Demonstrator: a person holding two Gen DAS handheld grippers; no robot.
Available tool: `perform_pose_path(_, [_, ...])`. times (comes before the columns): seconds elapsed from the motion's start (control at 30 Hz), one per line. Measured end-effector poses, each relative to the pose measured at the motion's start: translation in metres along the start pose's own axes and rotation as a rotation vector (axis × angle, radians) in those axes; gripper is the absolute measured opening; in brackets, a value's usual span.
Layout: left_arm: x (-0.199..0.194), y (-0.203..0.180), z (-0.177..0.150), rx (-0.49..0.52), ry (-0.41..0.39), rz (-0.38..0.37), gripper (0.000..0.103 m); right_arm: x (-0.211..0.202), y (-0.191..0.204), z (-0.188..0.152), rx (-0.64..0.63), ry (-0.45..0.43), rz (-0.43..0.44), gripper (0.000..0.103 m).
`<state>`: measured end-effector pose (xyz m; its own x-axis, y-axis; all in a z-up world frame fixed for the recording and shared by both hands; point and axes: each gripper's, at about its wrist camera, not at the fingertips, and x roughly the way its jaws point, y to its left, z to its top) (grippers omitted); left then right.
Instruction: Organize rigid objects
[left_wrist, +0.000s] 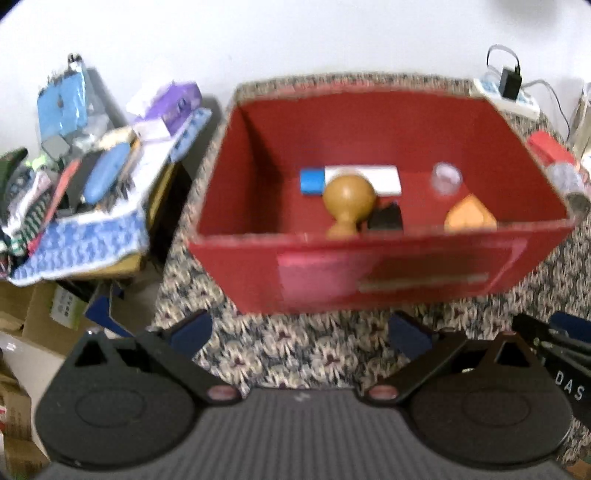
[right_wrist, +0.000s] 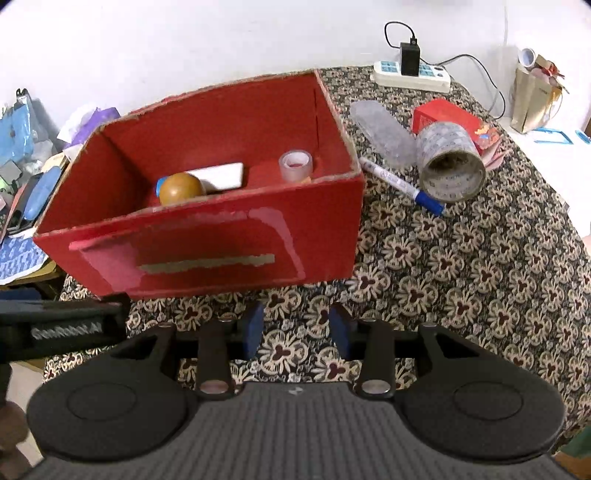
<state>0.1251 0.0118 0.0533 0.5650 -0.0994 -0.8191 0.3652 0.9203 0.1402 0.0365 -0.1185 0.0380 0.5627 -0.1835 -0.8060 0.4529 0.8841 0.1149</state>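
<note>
A red cardboard box (left_wrist: 388, 273) (right_wrist: 207, 254) stands on the patterned tablecloth. Inside it lie a wooden knob (left_wrist: 349, 201) (right_wrist: 181, 189), a blue and white packet (left_wrist: 362, 179), a clear tape roll (left_wrist: 447, 177) (right_wrist: 295, 164), an orange piece (left_wrist: 471, 216) and a small black item (left_wrist: 386, 218). My left gripper (left_wrist: 301, 334) hovers open and empty just in front of the box. My right gripper (right_wrist: 297, 328) is open a little, with only cloth showing between its blue pads. To the right of the box lie a wide patterned tape roll (right_wrist: 452, 162), a blue-capped marker (right_wrist: 400, 184), a clear plastic case (right_wrist: 384, 136) and a small red box (right_wrist: 448, 118).
A power strip (right_wrist: 412, 75) with a black charger sits at the table's far edge. A paper bag (right_wrist: 535, 103) stands at the far right. A cluttered pile of boxes and cloth (left_wrist: 85, 192) fills the space left of the table. The left gripper's body (right_wrist: 62, 325) shows beside the box's near left corner.
</note>
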Motion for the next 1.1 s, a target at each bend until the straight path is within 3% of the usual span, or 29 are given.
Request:
perform_pose_path(0.37, [-0.027,0.011,0.048,-0.021,-0.110,0.037,0.101,-0.023,0.004,0.037,-0.023,-0.092,0.008,0.025])
perform_pose_path(0.57, [-0.031,0.013,0.061,-0.024,-0.144,0.009,0.101,-0.025,0.003,0.049,-0.014,-0.124,0.032,0.026])
perform_pose_path(0.7, [-0.025,0.009,0.064,-0.017,-0.151,0.023,0.101,-0.022,0.003,0.053,-0.018,-0.138,0.034,0.027])
perform_pose_path(0.87, [-0.007,0.011,0.067,-0.046,-0.120,-0.019,0.101,-0.014,0.002,0.056,-0.023,-0.156,0.047,0.027])
perform_pose_path(1.1, [0.002,0.009,0.070,-0.045,-0.111,-0.020,0.101,0.000,0.002,0.060,-0.045,-0.133,0.038,0.027])
